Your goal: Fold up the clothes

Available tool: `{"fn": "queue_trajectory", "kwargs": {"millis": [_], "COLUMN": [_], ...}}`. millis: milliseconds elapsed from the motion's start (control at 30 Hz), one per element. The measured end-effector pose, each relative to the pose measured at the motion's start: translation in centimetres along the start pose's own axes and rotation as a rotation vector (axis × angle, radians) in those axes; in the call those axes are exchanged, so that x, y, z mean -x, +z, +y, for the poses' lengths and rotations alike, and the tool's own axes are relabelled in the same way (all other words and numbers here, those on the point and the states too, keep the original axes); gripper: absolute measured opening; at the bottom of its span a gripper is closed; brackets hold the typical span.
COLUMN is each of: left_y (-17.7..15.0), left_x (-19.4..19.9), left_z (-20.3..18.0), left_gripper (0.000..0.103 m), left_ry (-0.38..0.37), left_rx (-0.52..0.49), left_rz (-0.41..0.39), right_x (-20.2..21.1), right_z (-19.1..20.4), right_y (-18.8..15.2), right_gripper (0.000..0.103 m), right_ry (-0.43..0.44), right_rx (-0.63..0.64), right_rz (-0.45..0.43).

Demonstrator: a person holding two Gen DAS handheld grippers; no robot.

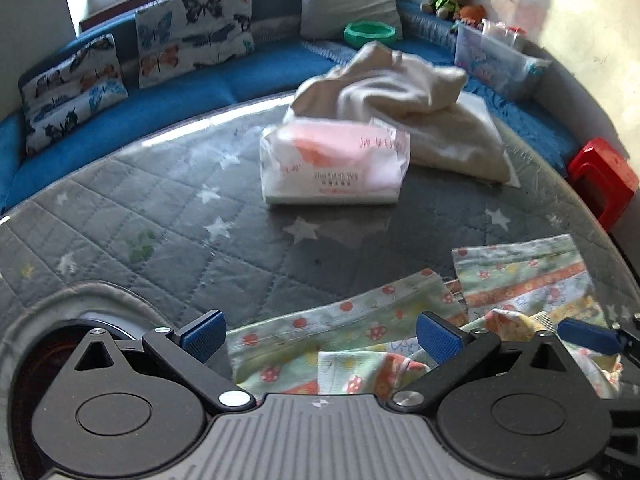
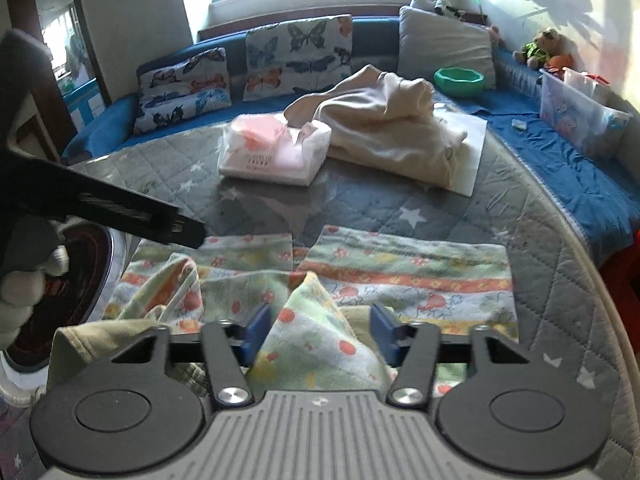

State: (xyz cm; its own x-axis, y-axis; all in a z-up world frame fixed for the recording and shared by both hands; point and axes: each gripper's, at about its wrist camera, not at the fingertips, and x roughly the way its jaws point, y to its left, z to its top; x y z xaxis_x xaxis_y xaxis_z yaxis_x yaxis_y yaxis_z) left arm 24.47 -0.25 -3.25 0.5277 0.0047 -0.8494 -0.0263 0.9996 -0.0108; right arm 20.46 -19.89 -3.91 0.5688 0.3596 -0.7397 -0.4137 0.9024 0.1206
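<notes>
On the near edge of the grey quilted worktop [image 2: 460,200], dotted with white stars, lies a pair of patterned trousers [image 2: 408,276] in green, orange and yellow stripes with small mushrooms, its two legs pointing away toward the sofa. The right tongs [image 2: 318,334] stand spread, with a raised fold of the trousers' cloth rising between the blue pads [image 2: 256,330]; the pads do not appear to press it. The left tongs [image 1: 320,336] are also spread wide, hovering just above the left trouser leg [image 1: 340,316] with cloth lying between and beneath the fingers, nothing pinched. In the right wrist view the left tool reaches in from the left edge as a dark bar, held by a gloved hand [image 2: 24,276].

Farther back on the worktop sits a soft pack of tissues [image 1: 334,160], and just behind it, touching, a rumpled heap of cream clothes [image 1: 400,88]. Beyond runs a blue sofa [image 1: 248,68] with butterfly cushions [image 1: 194,30], a grey pillow [image 2: 444,42] and a green bowl [image 2: 459,80].
</notes>
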Motion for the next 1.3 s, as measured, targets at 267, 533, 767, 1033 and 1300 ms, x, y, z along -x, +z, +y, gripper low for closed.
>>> {"fn": "queue_trajectory", "kwargs": {"millis": [267,533,767,1033,1300], "left_y": [-1.2,-2.6,-4.7,-9.5,-16.0], "left_x": [-1.4,0.2,4.9,11.1,13.9], "left_z": [0.0,1.6,2.1,2.6,2.5], "left_gripper": [0.089,0.034,0.012,0.009,0.009], "left_ry": [-0.064,-0.209,-0.266,-0.313,-0.372], "left_rx": [0.022,0.099,0.066,-0.014,-0.11], "left_rz": [0.073,0.093,0.004,-0.087,-0.051], "right_x": [1.5,5.6,9.2,12.9,14.4], "right_z": [0.0,0.2,0.4,0.4,1.2], "right_y": [-0.8,-3.5,-5.8,-9.3,-12.6], "right_gripper": [0.016,0.008,0.007,0.007,0.016], "right_ry": [0.012,0.011,0.01,0.017,0.016], "right_rx": [0.031,0.032,0.033,0.031,0.103], "right_rz": [-0.003,-0.059,-0.109,-0.112,-0.024]}}
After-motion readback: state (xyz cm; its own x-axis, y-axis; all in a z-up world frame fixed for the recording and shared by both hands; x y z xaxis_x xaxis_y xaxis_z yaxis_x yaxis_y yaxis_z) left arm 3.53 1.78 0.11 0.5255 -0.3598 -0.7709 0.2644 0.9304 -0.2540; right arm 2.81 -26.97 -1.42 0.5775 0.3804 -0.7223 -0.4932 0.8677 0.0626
